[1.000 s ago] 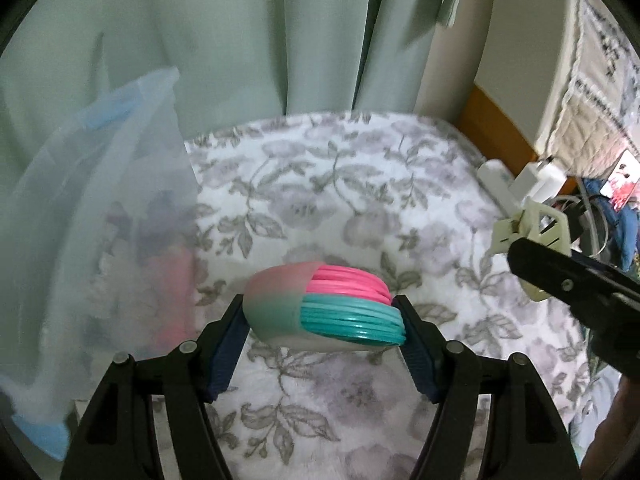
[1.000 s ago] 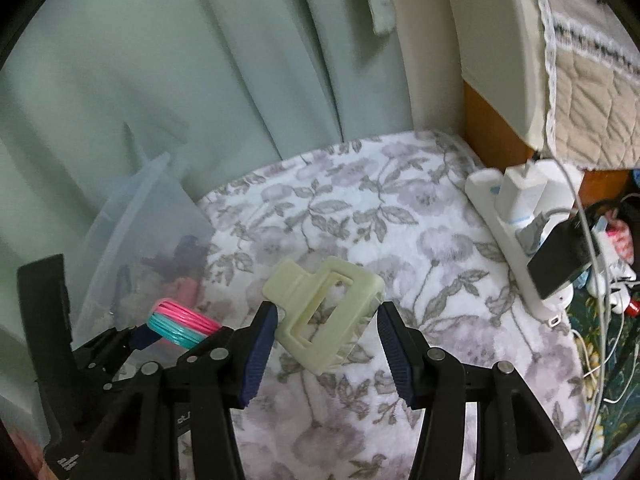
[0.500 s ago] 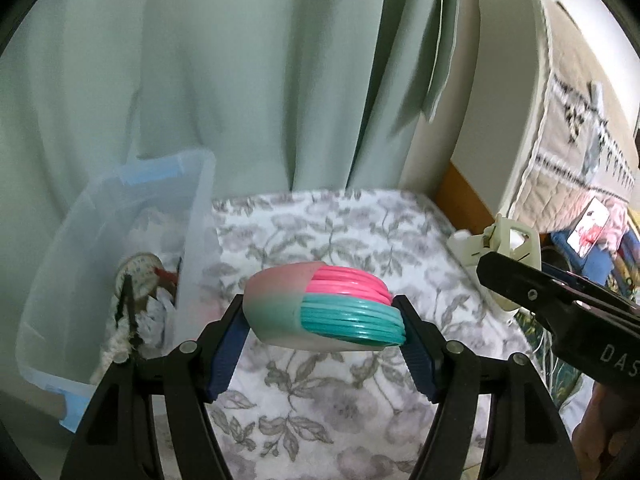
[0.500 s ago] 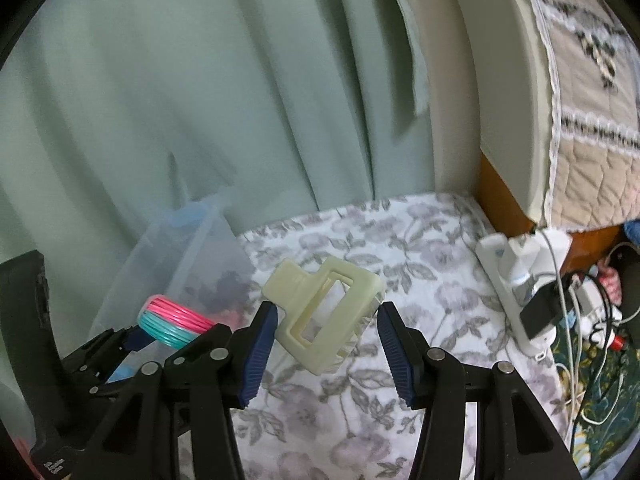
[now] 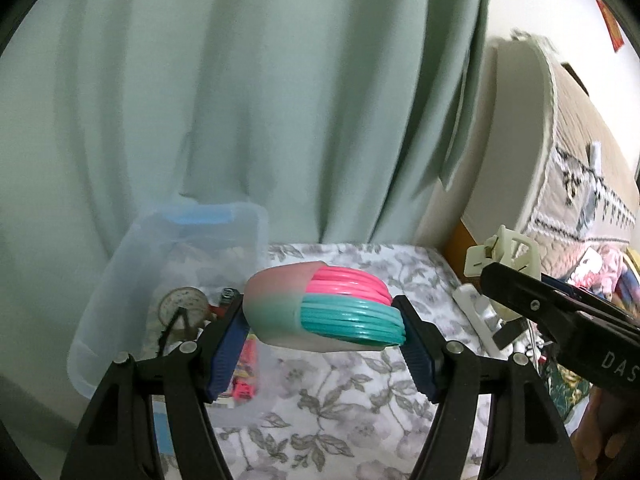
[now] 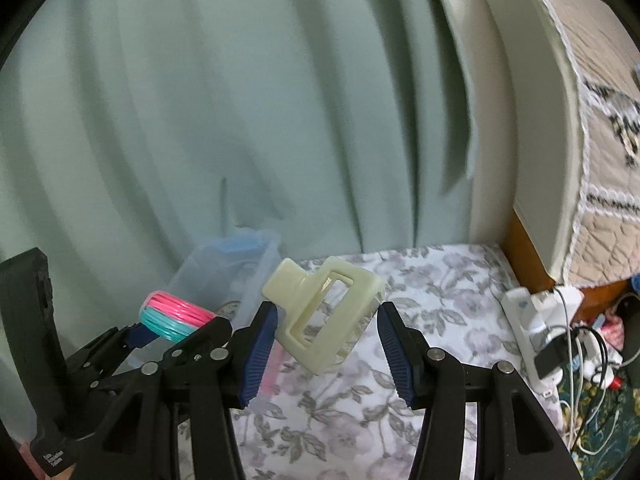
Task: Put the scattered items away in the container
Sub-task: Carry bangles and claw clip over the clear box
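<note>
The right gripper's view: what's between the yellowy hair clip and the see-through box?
In the right wrist view, the left gripper, holding the pink-and-teal bands, sits between the hair clip and the clear box.

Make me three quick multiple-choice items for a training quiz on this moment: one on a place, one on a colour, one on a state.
1. Where does the clear container sit from the left gripper?
A. ahead left
B. ahead right
C. out of sight

2. The bundle of bands is coloured:
A. yellow and black
B. pink and teal
C. all white

3. The right gripper is:
A. open, empty
B. shut on the cream hair claw
C. resting inside the container

Key: 1 A, the container lies left of the fingers. 2 B, pink above teal. 3 B, the claw is pinched between both pads.
</note>
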`<state>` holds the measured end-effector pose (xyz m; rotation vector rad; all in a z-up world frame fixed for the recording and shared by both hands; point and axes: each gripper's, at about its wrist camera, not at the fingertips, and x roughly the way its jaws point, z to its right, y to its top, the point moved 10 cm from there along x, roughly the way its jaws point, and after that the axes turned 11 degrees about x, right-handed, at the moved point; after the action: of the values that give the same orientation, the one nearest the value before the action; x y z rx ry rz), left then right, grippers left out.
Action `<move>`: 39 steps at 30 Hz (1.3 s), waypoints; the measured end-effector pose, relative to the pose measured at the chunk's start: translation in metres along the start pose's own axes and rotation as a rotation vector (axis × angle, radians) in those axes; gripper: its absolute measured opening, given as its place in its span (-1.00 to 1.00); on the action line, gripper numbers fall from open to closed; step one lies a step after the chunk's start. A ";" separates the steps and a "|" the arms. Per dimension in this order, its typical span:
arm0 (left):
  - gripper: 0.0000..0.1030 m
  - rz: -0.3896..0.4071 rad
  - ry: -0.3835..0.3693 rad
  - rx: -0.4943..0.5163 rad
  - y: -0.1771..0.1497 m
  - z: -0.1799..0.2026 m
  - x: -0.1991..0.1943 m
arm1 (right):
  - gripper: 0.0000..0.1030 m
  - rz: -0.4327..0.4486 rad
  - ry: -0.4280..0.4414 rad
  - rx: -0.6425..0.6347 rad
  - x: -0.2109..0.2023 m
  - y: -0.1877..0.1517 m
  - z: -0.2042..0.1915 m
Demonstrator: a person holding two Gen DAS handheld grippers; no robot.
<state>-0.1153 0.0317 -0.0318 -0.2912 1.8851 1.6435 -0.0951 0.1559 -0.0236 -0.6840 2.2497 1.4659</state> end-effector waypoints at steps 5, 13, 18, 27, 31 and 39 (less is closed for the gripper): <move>0.40 0.014 0.035 -0.044 -0.002 -0.028 -0.007 | 0.08 -0.002 0.030 -0.037 0.003 0.001 -0.026; 0.40 0.023 0.089 -0.130 -0.012 -0.074 -0.014 | 0.08 -0.039 0.064 -0.095 0.019 -0.009 -0.063; 0.40 0.023 0.118 -0.184 -0.020 -0.102 -0.017 | 0.08 -0.072 0.077 -0.132 0.032 -0.019 -0.083; 0.40 0.010 0.144 -0.260 -0.036 -0.136 -0.015 | 0.08 -0.130 0.095 -0.193 0.058 -0.037 -0.107; 0.40 -0.001 0.150 -0.288 -0.042 -0.149 -0.011 | 0.08 -0.158 0.100 -0.217 0.068 -0.045 -0.116; 0.40 -0.022 0.155 -0.325 -0.054 -0.163 -0.007 | 0.08 -0.220 0.105 -0.263 0.088 -0.067 -0.132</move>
<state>-0.1297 -0.1365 -0.0659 -0.5854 1.7090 1.9594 -0.1337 -0.0058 -0.0698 -1.0752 1.9952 1.6622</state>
